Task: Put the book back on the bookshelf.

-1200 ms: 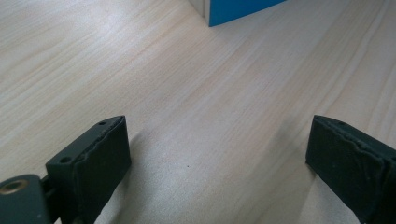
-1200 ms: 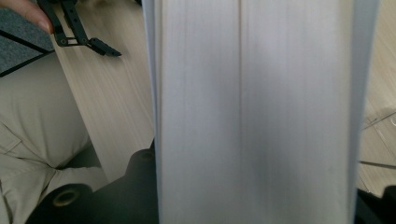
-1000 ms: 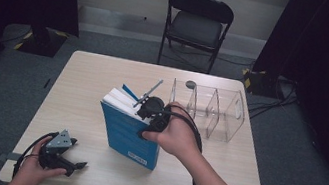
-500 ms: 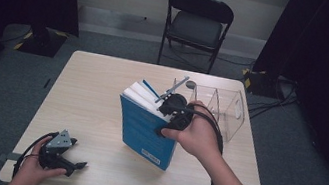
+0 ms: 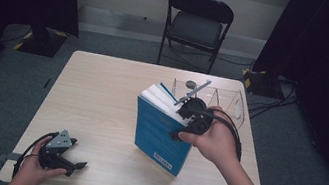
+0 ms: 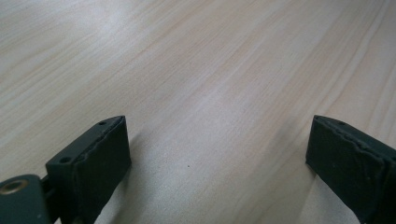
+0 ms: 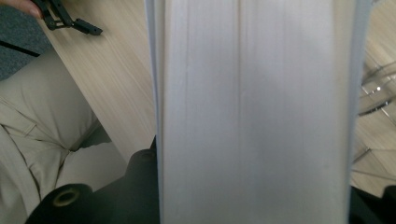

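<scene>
Between the right gripper's (image 5: 183, 117) pinching jaws stands the blue book (image 5: 161, 133), while the left gripper (image 5: 70, 162) rests spread on the surface (image 5: 101, 92).

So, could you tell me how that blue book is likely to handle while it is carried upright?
The blue book looks thick, so probably heavy. The right gripper clamps only its top edge, so it may swing or slip. Its pages might splay.
</scene>
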